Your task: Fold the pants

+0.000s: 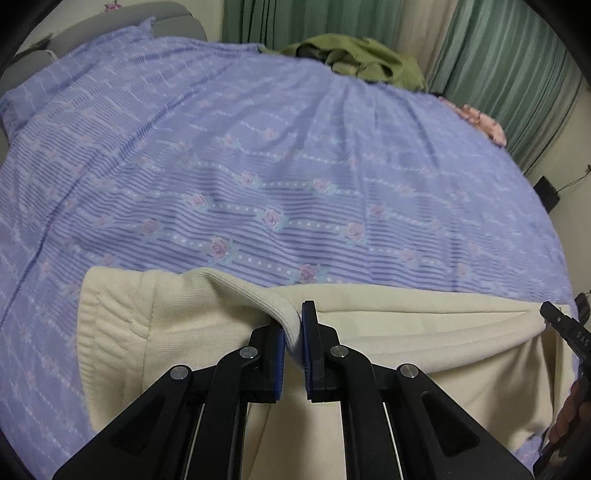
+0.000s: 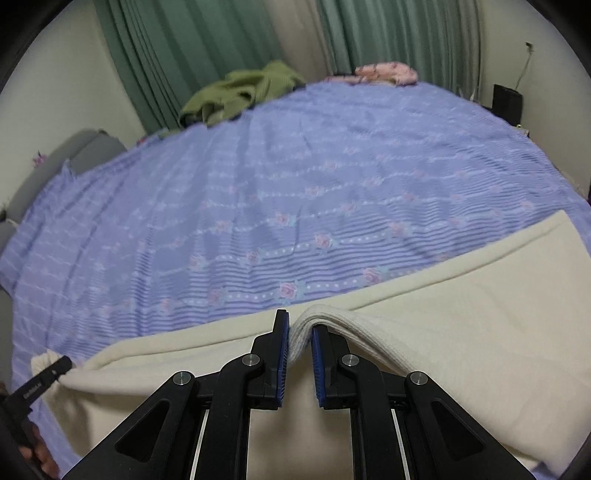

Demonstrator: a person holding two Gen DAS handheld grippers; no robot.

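Cream pants (image 1: 424, 343) lie across the near part of a bed with a lilac flowered sheet (image 1: 258, 166). My left gripper (image 1: 293, 325) is shut on a ribbed cream cuff (image 1: 258, 299) of the pants, lifted into a ridge. At the left of that view the ribbed waistband (image 1: 110, 328) lies flat. In the right wrist view my right gripper (image 2: 300, 334) is shut on another ribbed cuff (image 2: 354, 332), and the cream cloth (image 2: 461, 332) stretches to the right. Each gripper's tip shows at the edge of the other's view: the right gripper (image 1: 561, 325) and the left gripper (image 2: 48, 376).
A crumpled olive green garment (image 1: 354, 59) lies at the far side of the bed, and a pink flowered cloth (image 1: 484, 122) at its far right corner. Green curtains (image 1: 498, 55) hang behind. A grey headboard (image 1: 162, 18) stands at the left. A dark box (image 2: 508, 101) sits by the wall.
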